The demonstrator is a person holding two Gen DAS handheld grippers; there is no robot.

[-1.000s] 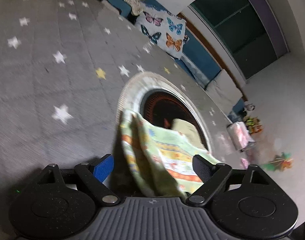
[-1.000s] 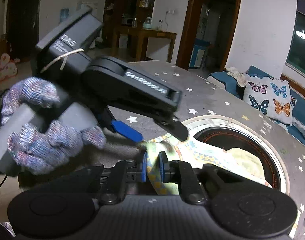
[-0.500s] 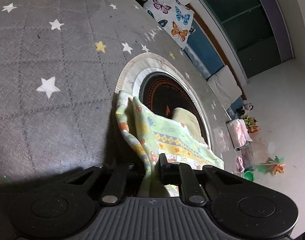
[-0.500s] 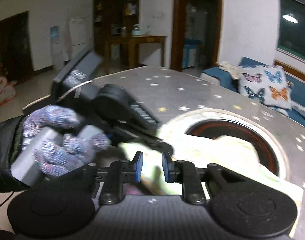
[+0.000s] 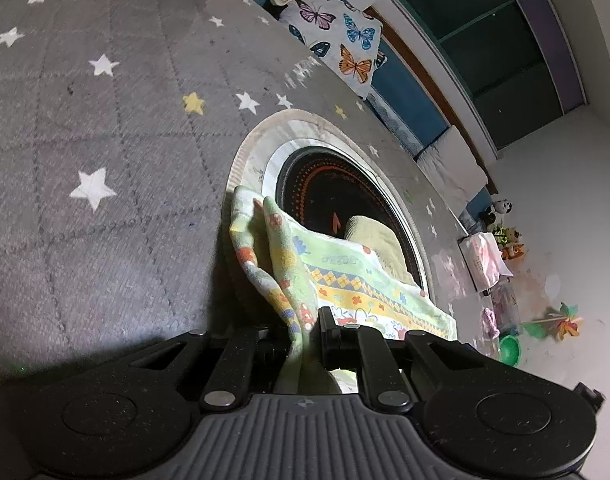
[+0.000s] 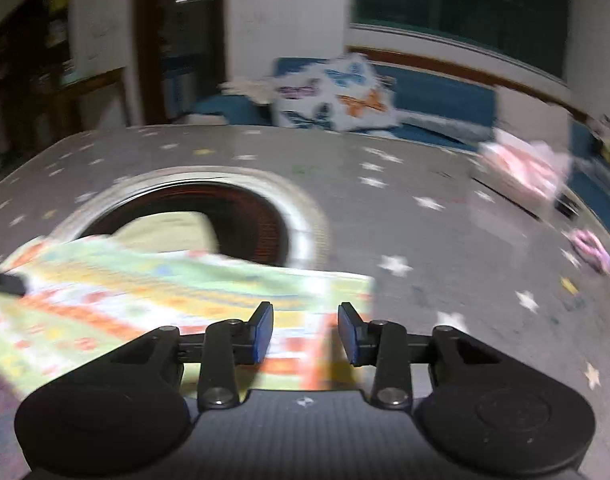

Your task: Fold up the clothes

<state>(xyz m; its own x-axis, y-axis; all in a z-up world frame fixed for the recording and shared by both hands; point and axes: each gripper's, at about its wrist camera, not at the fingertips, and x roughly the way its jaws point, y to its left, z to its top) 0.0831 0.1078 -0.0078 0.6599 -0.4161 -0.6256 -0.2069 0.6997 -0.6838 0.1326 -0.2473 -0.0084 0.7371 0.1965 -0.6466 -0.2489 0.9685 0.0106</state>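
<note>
left hand-held gripper [image 5: 305,330]: clenched on a bunched edge of the patterned green cloth [image 5: 345,280], lower centre | right hand-held gripper [image 6: 305,330]: jaws opening, pads off the cloth [image 6: 165,300] lying flat under them | round dark basin [image 5: 337,204] in star-print grey quilted desk [image 5: 105,140]: holds pale yellow folded fabric [image 5: 373,236]
</note>
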